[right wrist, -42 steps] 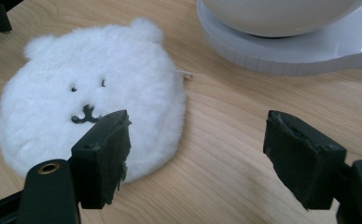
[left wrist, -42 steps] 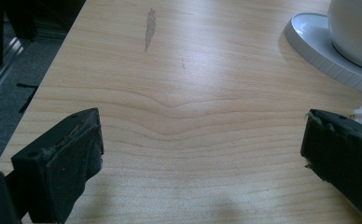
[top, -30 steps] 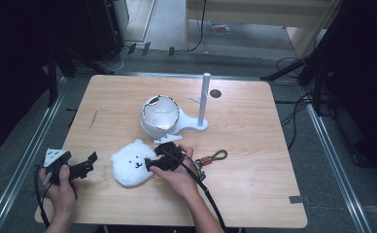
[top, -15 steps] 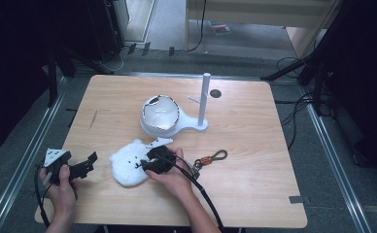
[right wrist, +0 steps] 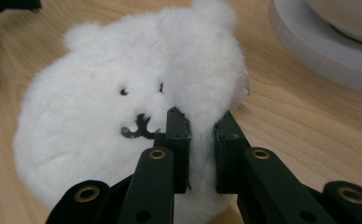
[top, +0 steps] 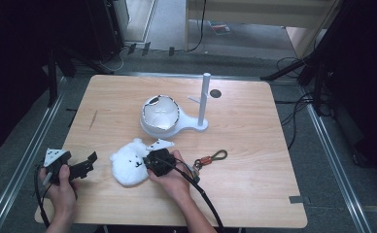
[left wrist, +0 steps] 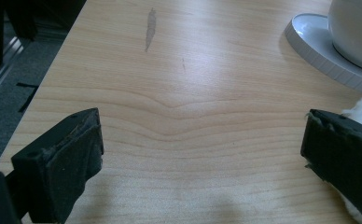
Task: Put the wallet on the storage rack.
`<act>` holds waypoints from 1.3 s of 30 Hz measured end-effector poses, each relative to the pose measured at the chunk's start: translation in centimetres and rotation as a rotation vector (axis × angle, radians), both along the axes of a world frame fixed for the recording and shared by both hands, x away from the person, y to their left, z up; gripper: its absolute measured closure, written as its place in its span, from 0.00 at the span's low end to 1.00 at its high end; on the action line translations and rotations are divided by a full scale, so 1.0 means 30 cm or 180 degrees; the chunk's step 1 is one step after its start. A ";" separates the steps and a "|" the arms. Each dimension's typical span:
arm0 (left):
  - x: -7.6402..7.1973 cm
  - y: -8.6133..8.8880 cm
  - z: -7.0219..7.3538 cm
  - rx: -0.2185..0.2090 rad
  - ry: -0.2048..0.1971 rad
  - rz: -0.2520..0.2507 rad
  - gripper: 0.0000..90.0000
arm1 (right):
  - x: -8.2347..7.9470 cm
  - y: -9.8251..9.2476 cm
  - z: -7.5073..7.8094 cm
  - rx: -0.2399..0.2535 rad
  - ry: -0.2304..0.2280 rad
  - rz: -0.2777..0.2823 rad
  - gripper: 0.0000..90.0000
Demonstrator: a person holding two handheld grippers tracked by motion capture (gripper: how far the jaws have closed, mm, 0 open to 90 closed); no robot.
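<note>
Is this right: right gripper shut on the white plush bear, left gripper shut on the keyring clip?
Not quite. The right gripper is shut on the white plush bear, but the left gripper is open over bare table, holding nothing, as the left gripper view shows. The keyring clip lies apart on the table.

The table is pale wood, smooth, with visible grain; the bear toy is white fluffy plush; the stand looks like smooth matt white plastic; the right gripper jaws are matt black.
</note>
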State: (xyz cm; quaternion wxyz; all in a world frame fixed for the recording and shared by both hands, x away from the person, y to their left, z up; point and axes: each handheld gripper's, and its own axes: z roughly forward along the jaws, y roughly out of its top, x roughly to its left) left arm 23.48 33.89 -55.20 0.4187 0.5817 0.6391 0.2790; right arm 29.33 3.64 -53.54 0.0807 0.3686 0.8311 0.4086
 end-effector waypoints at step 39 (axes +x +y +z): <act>0.000 -0.001 0.000 0.0000 -0.0005 0.0011 0.00 | -0.066 -0.306 0.352 0.0321 -0.0476 -0.1063 0.87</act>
